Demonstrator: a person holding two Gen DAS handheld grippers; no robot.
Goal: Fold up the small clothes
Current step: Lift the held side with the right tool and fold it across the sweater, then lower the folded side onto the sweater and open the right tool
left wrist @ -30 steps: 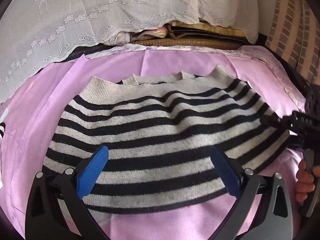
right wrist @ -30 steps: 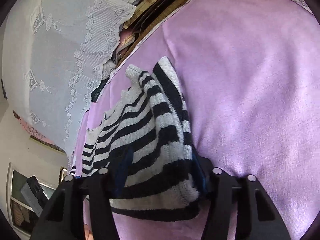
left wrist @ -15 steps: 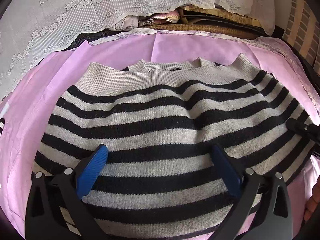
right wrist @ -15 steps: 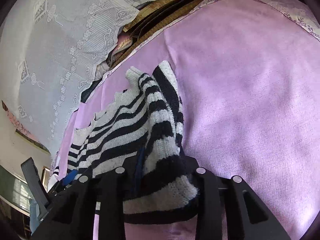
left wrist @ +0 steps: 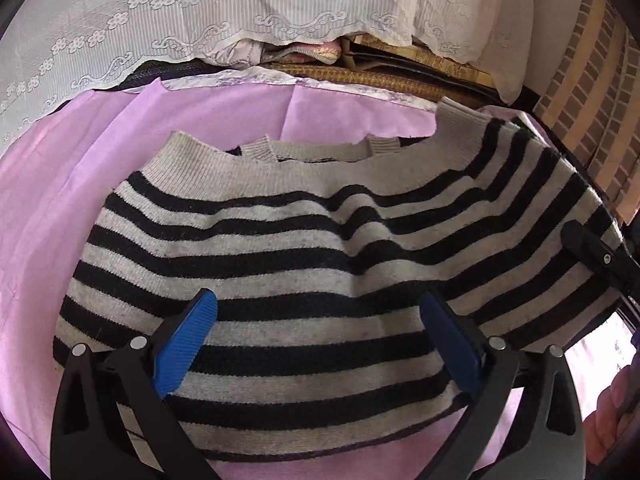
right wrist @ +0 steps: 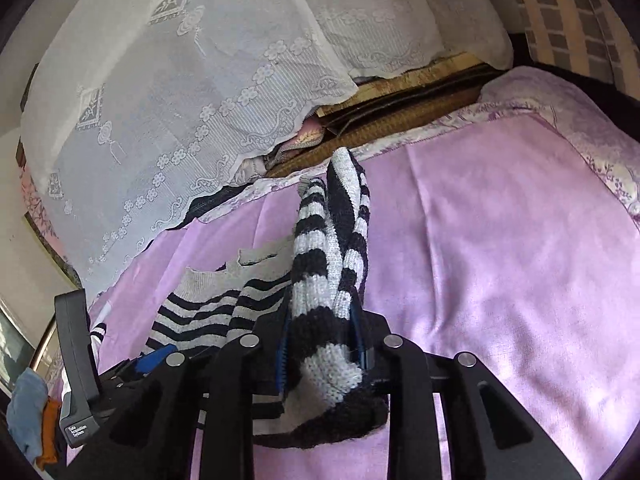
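Since the earlier frame, the striped sweater's (left wrist: 304,264) right edge has lifted off the pink sheet (left wrist: 52,216); the rest lies flat. Left gripper (left wrist: 318,332) hovers over the hem, fingers apart and empty, likely ready to steady the body. Right gripper (right wrist: 322,354) fingers, closing, are clamped on bunched knit, raised higher than before, probably for an inward fold.

free: pink sheet (right wrist: 500,260) right of sweater (left wrist: 320,248) | blocked: lace curtain (right wrist: 200,80) behind

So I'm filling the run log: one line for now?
left gripper: open over sweater | right gripper: closing on sweater edge, lifted
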